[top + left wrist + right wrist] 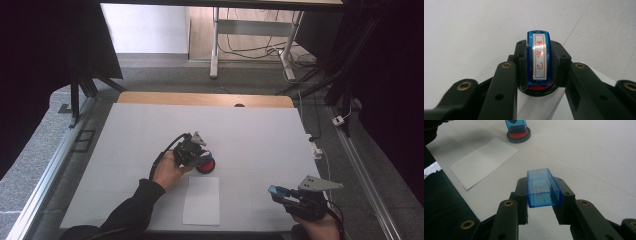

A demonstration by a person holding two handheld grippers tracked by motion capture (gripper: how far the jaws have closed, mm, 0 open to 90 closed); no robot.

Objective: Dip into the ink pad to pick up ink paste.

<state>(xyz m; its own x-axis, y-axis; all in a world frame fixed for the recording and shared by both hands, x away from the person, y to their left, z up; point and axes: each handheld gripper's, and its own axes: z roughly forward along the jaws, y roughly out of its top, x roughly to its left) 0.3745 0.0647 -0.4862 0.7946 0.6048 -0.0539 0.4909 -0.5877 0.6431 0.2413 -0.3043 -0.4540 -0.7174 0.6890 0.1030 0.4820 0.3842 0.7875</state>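
My left gripper [196, 153] is shut on a blue stamp [539, 58] with a white label of red characters. The stamp stands upright with its base on a round red ink pad [206, 165] in a black case, near the middle of the white table. In the right gripper view the stamp [516, 124] and the ink pad [518, 135] sit at the top. My right gripper [281, 194] hovers at the front right, shut on a clear blue box-shaped cap [543, 188] whose open end faces the camera. A white sheet of paper [201, 200] lies just in front of the pad.
A white mat [150, 125] covers the table, with a wooden edge [200, 98] at the far side. Metal rails [55, 165] run along both sides. Cables and table legs [215, 45] stand on the floor beyond.
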